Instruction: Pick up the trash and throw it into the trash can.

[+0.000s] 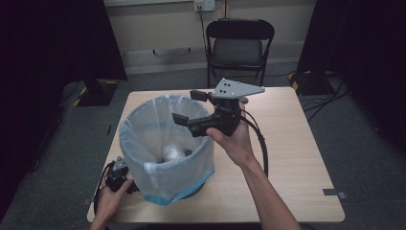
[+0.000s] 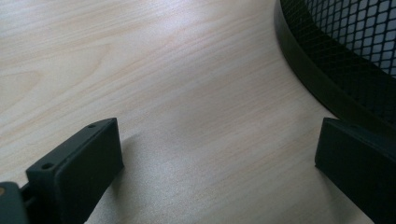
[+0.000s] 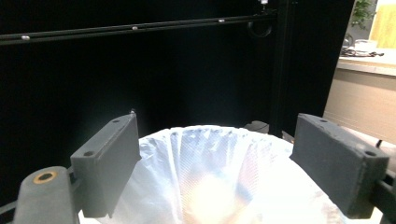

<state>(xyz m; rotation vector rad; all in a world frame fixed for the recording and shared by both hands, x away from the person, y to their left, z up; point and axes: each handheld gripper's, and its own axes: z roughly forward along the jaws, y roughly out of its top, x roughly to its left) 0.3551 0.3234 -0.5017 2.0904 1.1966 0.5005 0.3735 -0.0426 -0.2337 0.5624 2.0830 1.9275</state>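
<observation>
We see a black mesh bin (image 1: 194,190) lined with a pale blue plastic bag (image 1: 165,139), standing on the near-left part of the wooden desk (image 1: 287,158). Crumpled pale trash (image 1: 173,153) sits at the bottom of the bag.

The right hand-held gripper (image 1: 190,106) hangs over the bin's far-right rim, jaws spread wide, nothing between them; in the right gripper view the right hand-held gripper (image 3: 217,163) looks across the bag's open mouth (image 3: 219,186) with both jaws apart. The person's right hand (image 1: 234,139) grips it from below, cable trailing toward the near edge of the desk.

The left hand-held gripper (image 1: 118,175) sits low at the bin's near-left side, held by the left hand (image 1: 111,199). In the left gripper view the left hand-held gripper (image 2: 219,154) also has its jaws wide, empty, over bare desk (image 2: 163,70), with the bin's black base (image 2: 317,79) just beside the right jaw.

A folding chair (image 1: 239,45) stands beyond the desk.
</observation>
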